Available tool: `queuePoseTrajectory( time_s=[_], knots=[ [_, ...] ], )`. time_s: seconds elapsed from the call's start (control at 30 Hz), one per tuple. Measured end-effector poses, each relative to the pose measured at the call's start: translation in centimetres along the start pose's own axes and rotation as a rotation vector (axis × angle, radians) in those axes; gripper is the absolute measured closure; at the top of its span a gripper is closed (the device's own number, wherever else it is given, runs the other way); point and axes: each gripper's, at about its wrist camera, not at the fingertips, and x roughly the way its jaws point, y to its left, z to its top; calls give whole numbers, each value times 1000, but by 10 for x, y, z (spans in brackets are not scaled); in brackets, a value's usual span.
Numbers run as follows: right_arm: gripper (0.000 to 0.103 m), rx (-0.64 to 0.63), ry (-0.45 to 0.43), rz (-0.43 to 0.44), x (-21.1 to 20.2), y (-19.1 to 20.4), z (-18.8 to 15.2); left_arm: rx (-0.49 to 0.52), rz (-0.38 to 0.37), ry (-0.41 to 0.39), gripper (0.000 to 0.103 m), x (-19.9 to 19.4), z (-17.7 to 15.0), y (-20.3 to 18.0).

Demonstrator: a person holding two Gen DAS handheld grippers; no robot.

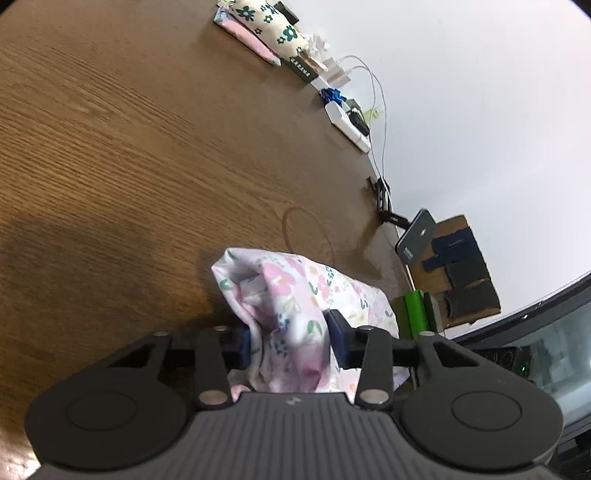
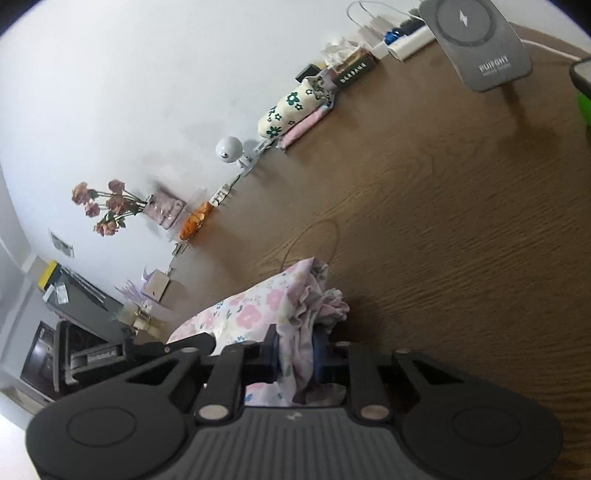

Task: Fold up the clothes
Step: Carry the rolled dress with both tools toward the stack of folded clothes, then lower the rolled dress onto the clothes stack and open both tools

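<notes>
We see the left gripper [image 1: 290, 341] with its jaws drawn in on a bunch of floral garment [image 1: 295, 295], the blue pads pressing the pink-flowered cloth from both sides; the cloth rises in a gathered fold between the fingers and spreads beyond them onto the wooden table [image 1: 129, 147]; in the other view we find the right gripper [image 2: 297, 350] with jaws narrow, pinching a crumpled edge of the same floral garment [image 2: 258, 310], whose ruffled layers bulge just past the fingertips while the rest lies on the table [image 2: 443, 221] to the left of the grip; a faint ring mark [image 1: 308, 236] shows on the wood just beyond the cloth; along the far edge by the white wall we note a folded stack of clothes [image 1: 258, 26] topped by a cream piece with green flowers, a white power strip [image 1: 347, 123] with cables, and a grey charger stand [image 2: 476, 40]; dried roses in a vase [image 2: 110, 206] stand further along the wall in the right view
</notes>
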Motion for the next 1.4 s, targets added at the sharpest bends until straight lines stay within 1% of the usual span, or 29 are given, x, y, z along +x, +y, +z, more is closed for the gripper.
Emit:
queuePoseTrajectory(
  time_s=[0.03, 0.07, 0.1, 0.13, 0.17, 0.2, 0.27, 0.37, 0.43, 0.47, 0.53, 0.57, 0.67, 0.73, 0.77, 0.8, 0.83, 0.87, 0.9, 0.93, 0.97, 1.0, 1.03, 1.07, 1.1, 1.13, 1.23, 1.3, 1.4],
  knots=[
    [86, -1, -1, -1, -1, 0, 0, -9, 2, -6, 53, -3, 1, 2],
    [79, -12, -16, -9, -7, 3, 0, -6, 7, -15, 48, -9, 1, 1],
    [67, -23, -30, -17, -13, 5, -1, 4, 12, -23, 37, -15, 0, -1],
    [57, -34, -44, -25, -18, 7, -1, 14, 16, -32, 32, -21, 0, -2],
    [42, -49, -62, -27, -25, 10, -1, 24, 20, -40, 32, -28, -1, -4],
    [37, -64, -82, -24, -31, 12, -1, 34, 24, -49, 32, -34, -1, -6],
    [37, -69, -99, -4, -35, 13, 2, 30, 33, -39, 30, -34, -1, -9],
    [38, -52, -67, -12, -20, 12, 5, 26, 54, -10, 30, -22, -1, -12],
    [56, -25, -27, -39, -5, 8, 7, 28, 60, -1, 30, -15, 1, -12],
    [71, -6, -10, -33, 1, 5, 7, 40, 66, 7, 32, -13, 2, -13],
    [82, 28, -12, -4, 7, 0, 8, 65, 77, 22, 62, -8, 5, -16],
    [87, 33, -5, 8, 9, -1, 8, 69, 80, 28, 63, -6, 7, -15],
    [86, 77, 9, 15, 10, -4, 11, 30, 78, 22, 60, -5, 11, -10],
    [76, 59, -9, -5, 4, 0, 10, 25, 92, 6, 44, -10, 10, -9],
    [61, 41, -26, -26, 0, 4, 9, 37, 97, 4, 39, -13, 8, -11],
    [43, -13, -44, -59, -4, 11, 8, 57, 98, 6, 30, -16, 6, -14],
    [40, -71, -46, -80, -5, 19, 6, 75, 98, 6, 24, -18, 4, -16],
    [39, -127, -42, -91, -6, 27, 4, 88, 95, 8, 23, -19, 2, -18],
    [39, -153, -35, -97, -4, 31, 3, 97, 92, 15, 25, -18, 0, -19],
    [40, -151, -14, -95, 0, 31, 3, 105, 90, 22, 33, -17, -1, -19],
    [44, -150, 5, -94, 4, 32, 2, 109, 94, 26, 41, -15, -1, -19],
    [56, -153, 12, -99, 8, 32, 1, 111, 93, 31, 54, -13, -1, -19],
    [67, -156, 18, -103, 13, 32, 0, 112, 88, 39, 63, -11, 0, -17],
    [73, -156, 26, -100, 15, 32, 0, 114, 82, 47, 67, -9, 0, -16],
    [83, -145, 38, -92, 18, 31, 0, 108, 75, 51, 72, -8, 2, -14],
    [89, -127, 45, -74, 20, 30, 1, 90, 64, 52, 77, -7, 5, -11],
    [93, -63, 37, -10, 21, 26, 12, 19, -1, 58, 82, -6, 22, -4],
    [93, -32, 28, 36, 20, 27, 25, 18, -40, 48, 82, -9, 41, -10],
    [93, -19, 3, 95, 19, 40, 58, 40, -98, 20, 82, -16, 77, -24]
  ],
)
